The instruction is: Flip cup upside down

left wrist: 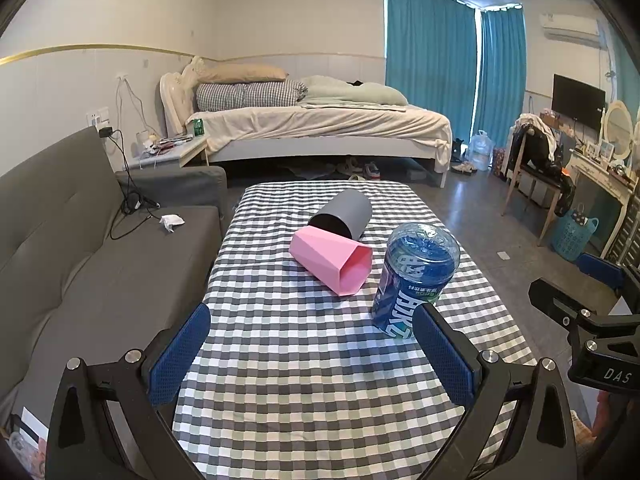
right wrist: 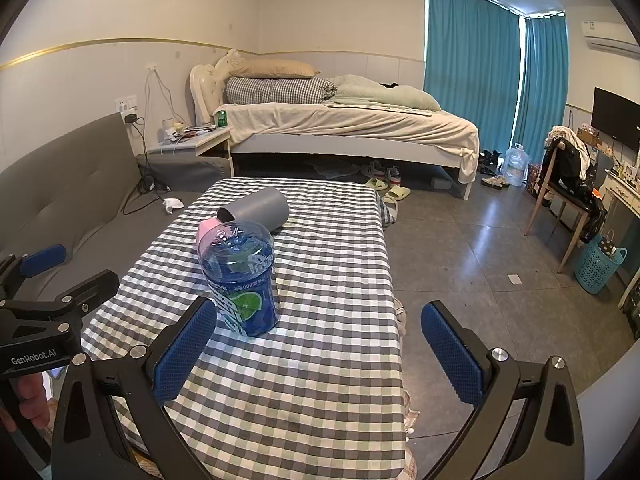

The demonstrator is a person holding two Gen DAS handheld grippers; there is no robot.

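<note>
A pink faceted cup (left wrist: 332, 260) lies on its side on the checkered table (left wrist: 304, 380), mouth toward me and to the right. Behind it a grey cup (left wrist: 344, 215) also lies on its side. A blue plastic cup with a label (left wrist: 414, 276) stands upside down to the right. My left gripper (left wrist: 312, 356) is open above the near table, well short of the cups. In the right wrist view, my right gripper (right wrist: 320, 352) is open too, the blue cup (right wrist: 242, 276) just beyond its left finger; the grey cup (right wrist: 260, 209) lies behind and the pink cup (right wrist: 208, 230) is mostly hidden.
A grey sofa (left wrist: 80, 248) runs along the table's left side. Open floor (right wrist: 472, 248) lies to the right, with a chair (right wrist: 568, 184) and a blue basket (right wrist: 600, 264) farther off. A bed (left wrist: 312, 128) stands beyond the table's far end.
</note>
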